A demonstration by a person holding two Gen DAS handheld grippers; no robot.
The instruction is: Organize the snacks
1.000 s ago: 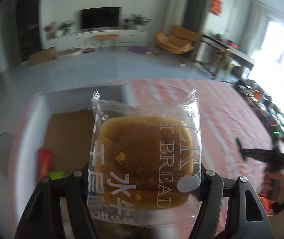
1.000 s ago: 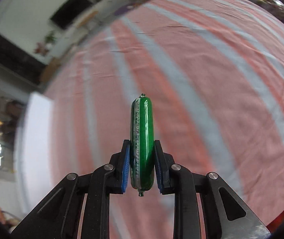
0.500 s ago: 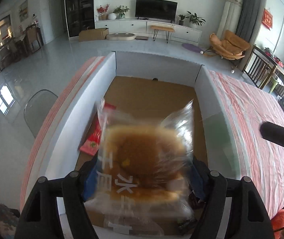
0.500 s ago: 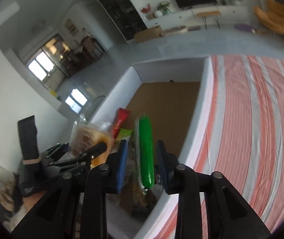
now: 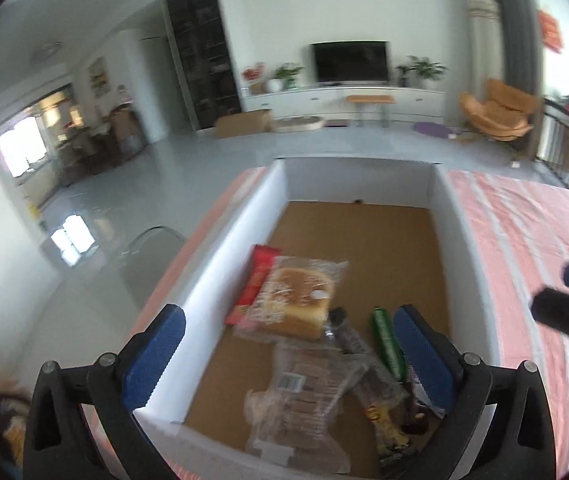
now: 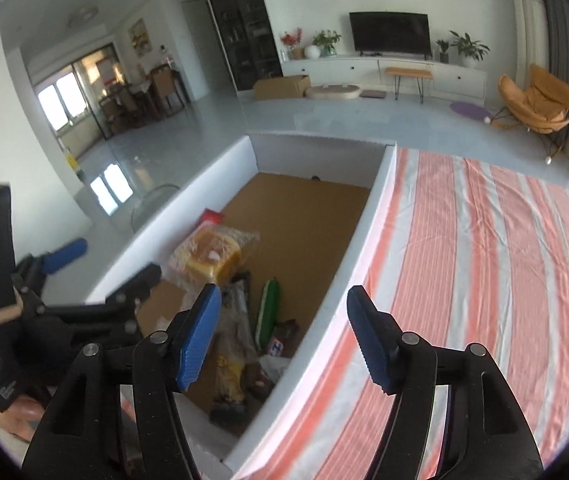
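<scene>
A white-walled box (image 5: 240,232) (image 6: 368,224) with a brown floor holds the snacks. The wrapped bread (image 5: 298,300) (image 6: 210,258) lies in it beside a red packet (image 5: 256,284). The green sausage (image 5: 388,340) (image 6: 268,310) lies near the right wall among darker wrappers and a clear biscuit pack (image 5: 304,396). My left gripper (image 5: 288,356) hangs over the box, jaws opening wide, nothing between them. My right gripper (image 6: 284,336) is above the box's right wall, jaws opening, also with nothing between them. The left gripper (image 6: 96,276) shows at the left in the right wrist view.
The box stands on a table with a red-and-white striped cloth (image 6: 484,260). The far half of the box floor (image 5: 364,236) is bare. The right gripper's dark tip (image 5: 560,312) pokes in at the right of the left wrist view. A living room lies beyond.
Both grippers swung over the box and opened. The bread dropped from the left gripper into the box, and the green sausage dropped from the right gripper beside the dark wrappers.
</scene>
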